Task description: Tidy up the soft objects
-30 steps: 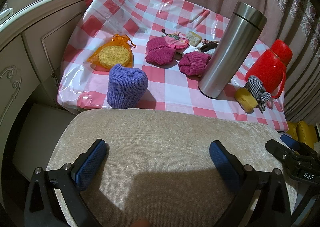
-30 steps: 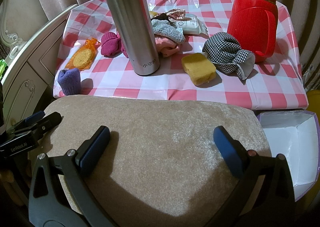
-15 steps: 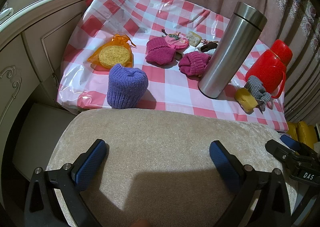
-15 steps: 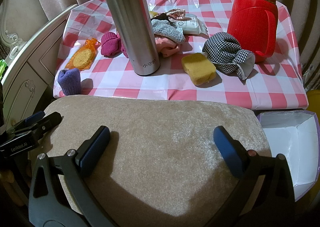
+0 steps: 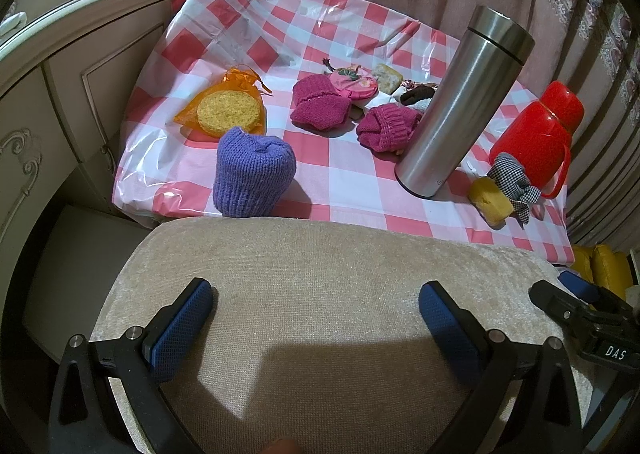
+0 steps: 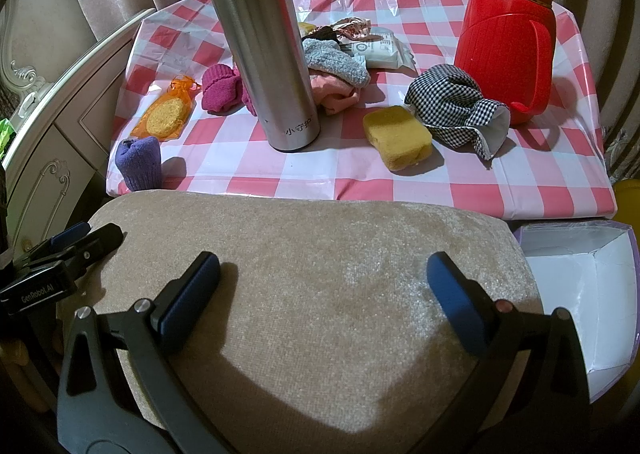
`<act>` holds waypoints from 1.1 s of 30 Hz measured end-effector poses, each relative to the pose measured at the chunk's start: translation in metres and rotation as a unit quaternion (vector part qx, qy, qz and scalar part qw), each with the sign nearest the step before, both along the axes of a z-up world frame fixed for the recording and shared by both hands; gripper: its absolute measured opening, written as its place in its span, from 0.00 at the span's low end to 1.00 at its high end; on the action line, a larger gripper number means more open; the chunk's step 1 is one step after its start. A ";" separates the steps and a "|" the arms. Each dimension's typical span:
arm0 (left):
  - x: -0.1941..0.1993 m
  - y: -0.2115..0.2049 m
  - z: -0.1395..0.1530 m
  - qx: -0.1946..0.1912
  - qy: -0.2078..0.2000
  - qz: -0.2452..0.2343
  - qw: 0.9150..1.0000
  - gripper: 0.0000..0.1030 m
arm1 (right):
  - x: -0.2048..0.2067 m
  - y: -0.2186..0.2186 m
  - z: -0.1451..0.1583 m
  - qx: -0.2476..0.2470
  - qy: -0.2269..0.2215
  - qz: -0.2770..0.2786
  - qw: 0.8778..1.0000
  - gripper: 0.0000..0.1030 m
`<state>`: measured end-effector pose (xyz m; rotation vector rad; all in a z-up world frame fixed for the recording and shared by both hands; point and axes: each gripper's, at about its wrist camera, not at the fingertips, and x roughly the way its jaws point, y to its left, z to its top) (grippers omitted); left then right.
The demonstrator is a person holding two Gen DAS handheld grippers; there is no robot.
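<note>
Soft things lie on a red-checked table [image 5: 344,190]: a purple knit piece [image 5: 253,172] at the near left edge, also in the right wrist view [image 6: 140,163]; two magenta knit pieces [image 5: 320,104] [image 5: 386,126]; a round sponge in an orange mesh bag [image 5: 226,110]; a yellow sponge [image 6: 398,136]; a checked cloth [image 6: 454,106]; grey and pink socks [image 6: 334,72]. My left gripper [image 5: 316,314] and right gripper [image 6: 324,286] are both open and empty over a beige cushion [image 6: 304,274], short of the table.
A tall steel flask [image 6: 262,42] stands mid-table and a red thermos [image 6: 508,26] at the right. An open white box [image 6: 584,294] sits low at the right of the cushion. A white cabinet [image 5: 60,94] borders the left. Curtains hang behind.
</note>
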<state>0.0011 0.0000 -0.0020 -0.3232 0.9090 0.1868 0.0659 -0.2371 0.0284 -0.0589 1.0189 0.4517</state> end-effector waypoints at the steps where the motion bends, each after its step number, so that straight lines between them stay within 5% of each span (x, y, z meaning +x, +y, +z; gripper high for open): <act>1: 0.000 0.000 0.000 0.000 0.000 0.000 1.000 1.00 | 0.000 0.000 0.000 0.000 0.000 0.000 1.000 1.00; 33: 0.008 0.013 0.008 -0.018 -0.004 0.018 1.000 1.00 | -0.001 -0.002 0.001 0.008 -0.007 -0.001 1.000 1.00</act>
